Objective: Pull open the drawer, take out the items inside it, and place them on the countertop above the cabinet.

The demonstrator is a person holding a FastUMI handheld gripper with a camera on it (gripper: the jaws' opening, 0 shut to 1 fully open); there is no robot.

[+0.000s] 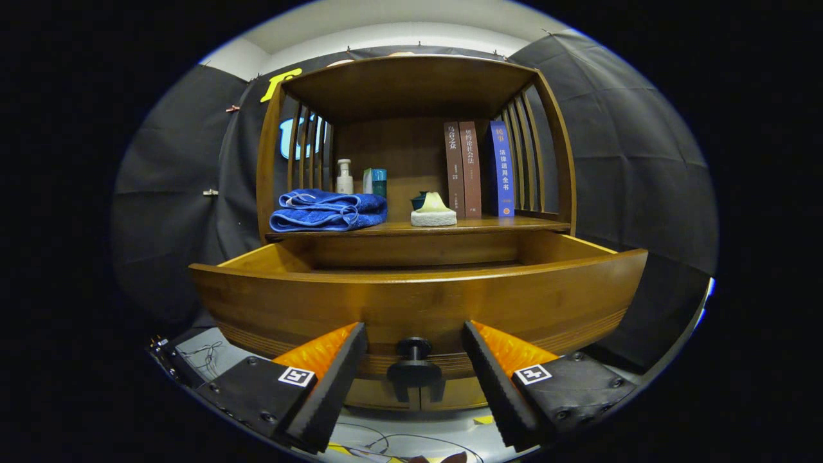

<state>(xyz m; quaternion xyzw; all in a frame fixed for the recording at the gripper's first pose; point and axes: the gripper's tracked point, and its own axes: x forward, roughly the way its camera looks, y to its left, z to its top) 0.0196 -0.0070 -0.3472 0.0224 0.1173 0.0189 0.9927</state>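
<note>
We see the hand-held gripper (415, 350) held level and facing the cabinet (411, 90) square on, its two fingers (334, 373) spread wide apart and pressing on nothing. Between them, touching neither, sits the drawer's dark round knob (413, 363). The fingers point straight ahead at the lower part of the drawer front, so the gripper stands low, about at knob height.

The drawer (418, 302) is pulled well out from the cabinet; its curved wooden front fills the space just beyond the fingertips, and its side walls run back to the cabinet body. From this low angle we cannot tell what lies inside it; only the inner back wall and the top edges of the sides show.

Above the drawer is the countertop (488, 225), a wooden shelf surface under the cabinet's roof with slatted sides. Toward its left edge lies a folded blue towel (328, 211), reaching the front edge. Behind the towel, near the back left corner, stand a small white pump bottle (344, 177) and, just beside it, a teal box (375, 182). Near the middle of the front edge rests a pale sponge-like block (433, 212) with a small dark bowl (418, 200) just behind it. Toward the right side three books (479, 168) stand upright, two brown and one blue, touching one another.

Below the gripper some loose cables (386, 444) lie on a pale floor.
</note>
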